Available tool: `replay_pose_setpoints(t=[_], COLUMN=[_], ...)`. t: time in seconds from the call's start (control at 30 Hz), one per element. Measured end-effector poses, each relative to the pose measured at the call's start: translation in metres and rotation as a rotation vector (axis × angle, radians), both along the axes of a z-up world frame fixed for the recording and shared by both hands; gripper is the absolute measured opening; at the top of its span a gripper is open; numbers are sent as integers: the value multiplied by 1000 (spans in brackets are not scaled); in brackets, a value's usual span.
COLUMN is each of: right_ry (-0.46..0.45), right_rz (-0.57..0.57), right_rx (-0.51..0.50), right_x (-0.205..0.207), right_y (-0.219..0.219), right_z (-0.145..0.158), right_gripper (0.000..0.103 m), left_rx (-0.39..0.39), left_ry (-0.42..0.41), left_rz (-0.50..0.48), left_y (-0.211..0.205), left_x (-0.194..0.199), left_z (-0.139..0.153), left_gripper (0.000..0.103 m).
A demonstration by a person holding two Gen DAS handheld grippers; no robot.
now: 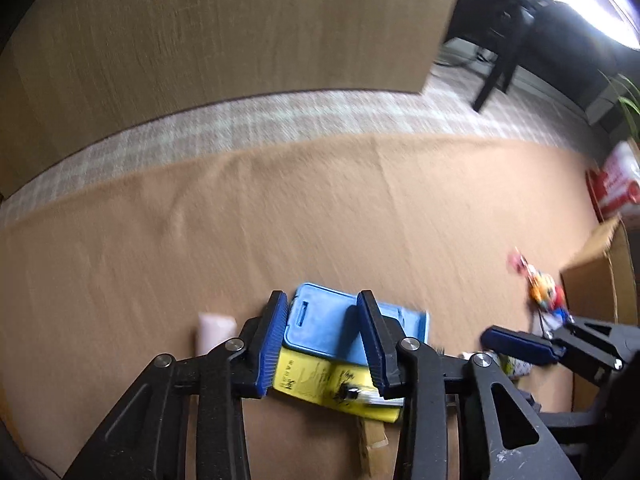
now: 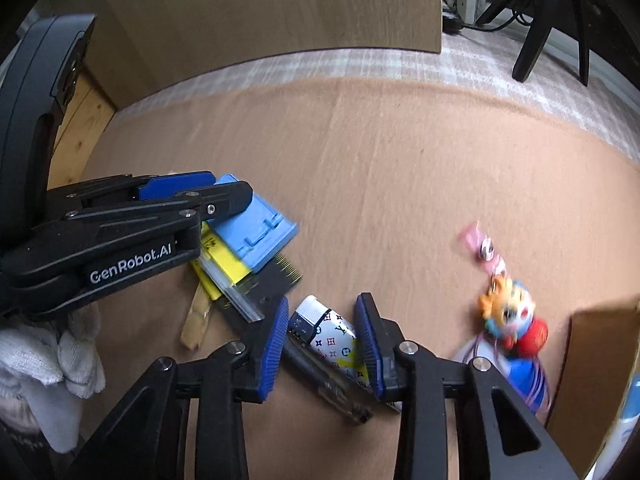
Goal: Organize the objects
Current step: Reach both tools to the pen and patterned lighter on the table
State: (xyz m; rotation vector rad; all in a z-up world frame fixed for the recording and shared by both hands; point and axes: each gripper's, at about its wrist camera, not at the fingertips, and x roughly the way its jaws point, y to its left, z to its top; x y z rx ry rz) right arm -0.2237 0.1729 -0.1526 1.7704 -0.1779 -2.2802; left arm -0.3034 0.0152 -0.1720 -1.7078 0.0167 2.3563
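Above brown cloth [image 1: 320, 220], both grippers angle steeply down.

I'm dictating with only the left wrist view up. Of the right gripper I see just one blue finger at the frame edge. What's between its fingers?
Observer: A white tube with a printed pattern lies between the fingers of the right gripper. I cannot tell whether the pads press on it.
Operator: Anything right beside that tube?
Observer: A dark pen lies along its left side, running back toward the camera.
Operator: And what's underneath the blue case here?
Observer: A black comb pokes out from beneath the blue case and the yellow packet.
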Motion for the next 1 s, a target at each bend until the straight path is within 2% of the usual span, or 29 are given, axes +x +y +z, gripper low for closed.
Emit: replay_pose_setpoints(t=[0.33, 0.47, 0.6, 0.77, 0.87, 1.0], right_ry=[20, 31, 15, 8, 10, 49], right_rz=[47, 23, 1, -8, -27, -22], right_rx=[-12, -31, -59, -37, -31, -60], right_x=[76, 103, 115, 129, 136, 145], right_y=[4, 15, 27, 39, 43, 41], right_z=[5, 5, 3, 6, 8, 19], right_gripper=[32, 25, 22, 22, 22, 22], left_rx=[18, 44, 46, 59, 21, 77], left_ry=[21, 23, 35, 24, 54, 80], left_rz=[-44, -30, -37, -50, 4, 86], left_y=[-4, -13, -12, -13, -26, -51], left_x=[80, 120, 150, 177, 192, 204], left_z=[6, 8, 10, 11, 19, 28], left_gripper=[39, 34, 34, 34, 34, 34])
